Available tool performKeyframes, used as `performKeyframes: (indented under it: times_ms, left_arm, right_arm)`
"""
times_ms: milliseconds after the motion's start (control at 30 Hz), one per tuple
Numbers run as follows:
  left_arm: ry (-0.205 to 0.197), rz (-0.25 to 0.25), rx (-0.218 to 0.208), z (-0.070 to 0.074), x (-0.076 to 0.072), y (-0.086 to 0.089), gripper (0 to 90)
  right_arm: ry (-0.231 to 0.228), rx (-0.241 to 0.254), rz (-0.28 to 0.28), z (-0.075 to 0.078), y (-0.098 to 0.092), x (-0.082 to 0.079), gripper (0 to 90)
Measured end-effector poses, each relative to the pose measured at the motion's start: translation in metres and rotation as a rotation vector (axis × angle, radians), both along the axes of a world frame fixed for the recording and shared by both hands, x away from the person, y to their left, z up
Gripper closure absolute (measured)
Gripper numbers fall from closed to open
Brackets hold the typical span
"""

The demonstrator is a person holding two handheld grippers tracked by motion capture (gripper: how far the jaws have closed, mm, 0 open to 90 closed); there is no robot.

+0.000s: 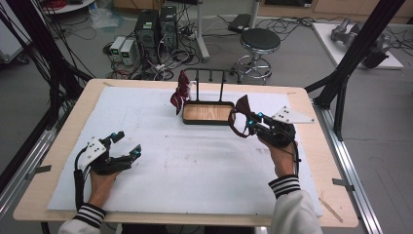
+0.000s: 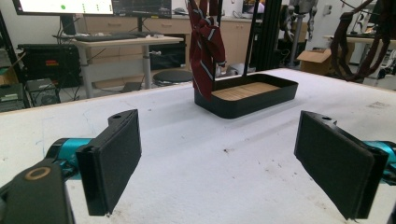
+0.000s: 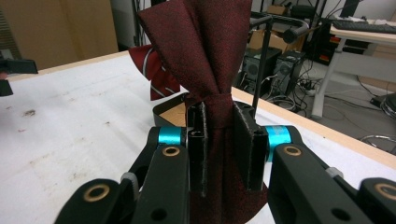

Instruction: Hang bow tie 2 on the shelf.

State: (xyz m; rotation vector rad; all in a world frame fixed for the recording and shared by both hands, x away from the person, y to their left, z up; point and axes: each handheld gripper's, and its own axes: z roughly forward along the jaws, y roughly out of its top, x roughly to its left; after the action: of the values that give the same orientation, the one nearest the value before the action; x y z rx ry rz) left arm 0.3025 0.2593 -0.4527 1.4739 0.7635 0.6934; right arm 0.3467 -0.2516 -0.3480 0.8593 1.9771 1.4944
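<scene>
**Dark red tie clamped in the right gripper beside the rack tray**

The right gripper had its two black jaws pressed together on a dark red tie, the cloth bunched between the pads and fanning out wide above them. In the high view the same gripper was held off the table at the right end of the tray, with the tie drooping in a loop from its tip toward the white mat. The person's right hand gripped its body from below, the striped cuff showing at the wrist.

Just beyond the pinched cloth stood a shallow black tray with a wooden floor, thin black posts rising from its back edge. A striped red tie hung at the tray's left end; the left gripper view showed it hanging down to the tray's rim.

The left gripper rested low over the mat near the table's left front, well apart from the tray. Its jaws stood wide apart with nothing between them, the pads facing bare mat.
</scene>
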Motion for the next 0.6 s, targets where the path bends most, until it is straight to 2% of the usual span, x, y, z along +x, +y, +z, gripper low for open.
performKeyframes:
  times_ms: [600]
  left_arm:
    - [0.001,0.003,-0.002,0.0,0.0,0.0,15.2]
  right_arm:
    - [-0.007,0.031,-0.031,0.022,0.016,0.037,76.7]
